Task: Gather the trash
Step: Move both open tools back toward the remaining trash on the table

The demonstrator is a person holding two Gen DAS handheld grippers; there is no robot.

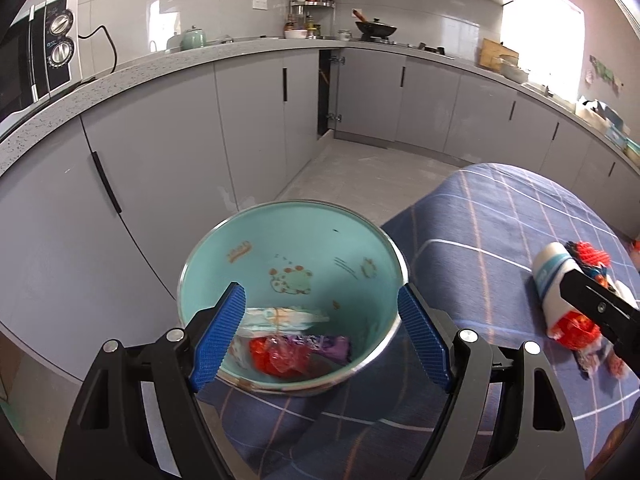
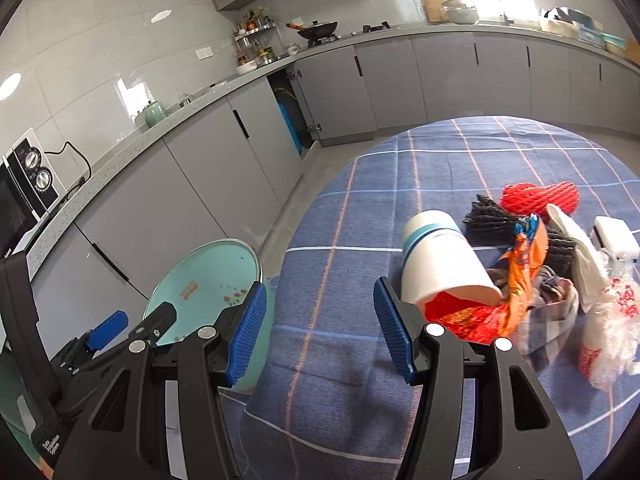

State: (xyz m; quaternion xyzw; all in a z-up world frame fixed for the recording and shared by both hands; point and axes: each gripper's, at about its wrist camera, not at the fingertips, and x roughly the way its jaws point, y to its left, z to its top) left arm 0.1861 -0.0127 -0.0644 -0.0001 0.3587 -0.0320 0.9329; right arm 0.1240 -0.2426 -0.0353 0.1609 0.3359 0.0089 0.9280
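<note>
Fingers [image 1: 218, 336] of left gripper [image 1: 320, 336] spread wide and empty above bin [image 1: 296, 216], wrappers [image 1: 288, 344] already lying at its bottom. Right gripper [image 2: 320, 332] likewise parted, gripping nothing, aimed at trash heap on bench [image 2: 360, 208]. Likely mid-cycle: one drop done, next pick due. Calls for closing on cup [image 2: 440, 264], tipped on its side, white with blue band, touching crumpled orange packet [image 2: 524, 256].

Print on the bin [image 1: 288, 264] and wrappers [image 2: 524, 264] is unreadable.
</note>
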